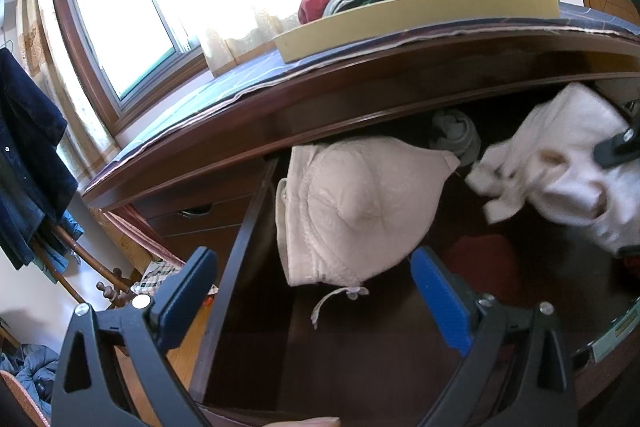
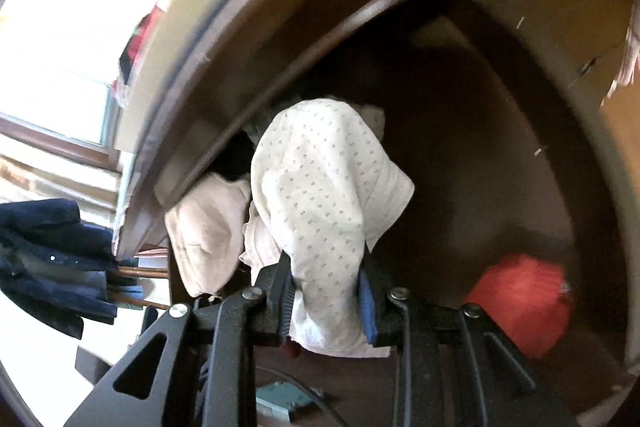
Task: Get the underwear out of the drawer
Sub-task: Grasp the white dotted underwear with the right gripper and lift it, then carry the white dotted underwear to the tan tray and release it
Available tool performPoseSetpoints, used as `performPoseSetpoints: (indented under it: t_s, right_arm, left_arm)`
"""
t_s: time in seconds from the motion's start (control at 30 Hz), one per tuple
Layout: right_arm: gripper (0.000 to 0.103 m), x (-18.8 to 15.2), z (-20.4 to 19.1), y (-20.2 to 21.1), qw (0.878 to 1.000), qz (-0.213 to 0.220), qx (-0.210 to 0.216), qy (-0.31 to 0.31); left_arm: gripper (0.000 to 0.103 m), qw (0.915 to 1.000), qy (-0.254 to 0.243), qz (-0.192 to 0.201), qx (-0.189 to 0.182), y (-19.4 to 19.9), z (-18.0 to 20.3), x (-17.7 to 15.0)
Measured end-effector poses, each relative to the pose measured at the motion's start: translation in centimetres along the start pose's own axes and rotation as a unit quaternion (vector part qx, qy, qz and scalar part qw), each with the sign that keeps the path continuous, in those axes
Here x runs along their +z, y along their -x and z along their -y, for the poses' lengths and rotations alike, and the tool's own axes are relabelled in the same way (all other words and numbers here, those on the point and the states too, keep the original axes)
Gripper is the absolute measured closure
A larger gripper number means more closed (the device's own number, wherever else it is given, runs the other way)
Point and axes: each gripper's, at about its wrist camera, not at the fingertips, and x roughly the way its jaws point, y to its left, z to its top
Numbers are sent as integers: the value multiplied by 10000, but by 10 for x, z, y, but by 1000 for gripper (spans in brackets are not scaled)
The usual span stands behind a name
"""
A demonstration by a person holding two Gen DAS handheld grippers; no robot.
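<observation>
While the right gripper point(image 2: 325, 301) pinched the white dotted cotton underwear point(image 2: 320, 195), it hung limp ahead over the open dark wooden drawer point(image 2: 500, 167); soft, light, best bunched. Left gripper point(image 1: 316, 291) spread, empty.

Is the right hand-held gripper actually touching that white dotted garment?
Touching. In the right wrist view both pads of the right hand-held gripper press into the white dotted garment, which bunches between them.

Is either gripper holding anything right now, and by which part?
The right gripper is shut on the white dotted underwear, pinching a bunched end of the cloth; the rest hangs beyond the fingers. The left gripper is open and holds nothing.
</observation>
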Motion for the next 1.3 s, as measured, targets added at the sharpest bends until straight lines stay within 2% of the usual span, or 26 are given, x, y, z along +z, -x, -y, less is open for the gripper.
performPoseSetpoints:
  t_s: [0.13,0.33,0.43,0.67,0.9,1.3]
  right_arm:
    - [74,-4,-8,28,9991,342,72,232]
    - [74,-2,-12,63,9974,333,515,382]
    - [74,-3,-28,77,9949,520,644,572]
    - [74,11,-38,111,9902,858,885,654]
    - [74,50,-64,133,9825,1335,1010,817]
    - [74,125,-122,134,9722,1896,796,1115]
  left_arm:
    - [4,10000,-2,-27,4,0,0,0]
    - [4,10000,-6,-72,11,-1,0,1]
    - [4,10000,-17,-73,31,-1,1,1]
    - [4,10000,-13,-64,36,-1,1,1]
    - [4,10000,-10,-49,50,-1,1,1]
    - [4,10000,-6,-24,55,-1,0,2]
